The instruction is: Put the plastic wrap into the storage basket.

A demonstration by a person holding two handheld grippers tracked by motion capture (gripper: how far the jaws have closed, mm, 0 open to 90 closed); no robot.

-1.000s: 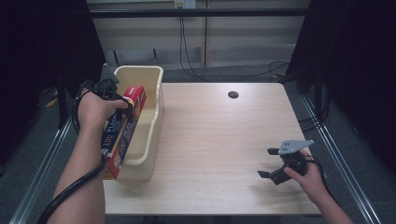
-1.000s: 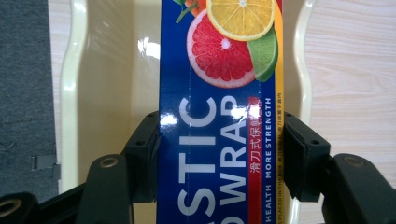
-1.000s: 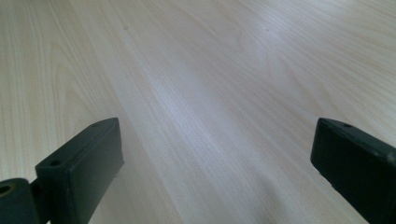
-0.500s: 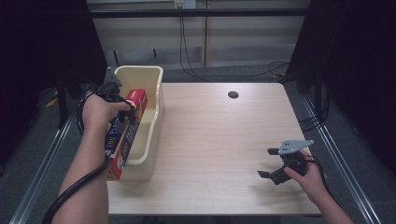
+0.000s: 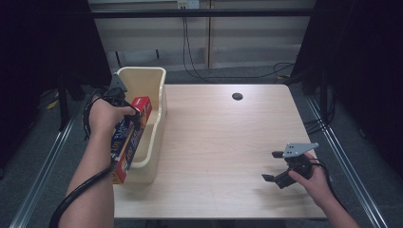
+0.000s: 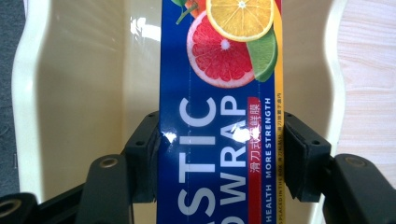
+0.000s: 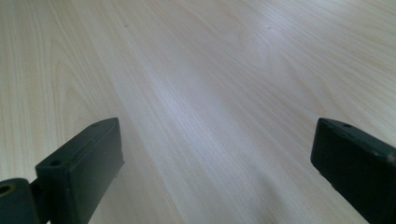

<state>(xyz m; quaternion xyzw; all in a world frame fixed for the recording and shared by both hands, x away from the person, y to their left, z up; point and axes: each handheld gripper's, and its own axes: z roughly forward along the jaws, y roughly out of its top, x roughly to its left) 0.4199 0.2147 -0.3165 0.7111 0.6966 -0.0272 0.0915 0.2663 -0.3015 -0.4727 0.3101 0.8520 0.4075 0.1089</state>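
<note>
Holding the plastic wrap box [image 6: 219,121] clamped across its width, the left hand-held gripper [image 5: 124,110] tilts it over the cream bin [image 5: 159,102], likely to drop in; right hand-held gripper [image 5: 274,166] idles wide open, well right of the bin.

The plastic wrap box [image 5: 129,138] was long and narrow, blue on its face with a red end and side, printed with citrus slices and white lettering. It lay tilted lengthwise over the cream bin [image 5: 157,127], its far end above the bin's inside, its near end low, seemingly past the near rim.
</note>
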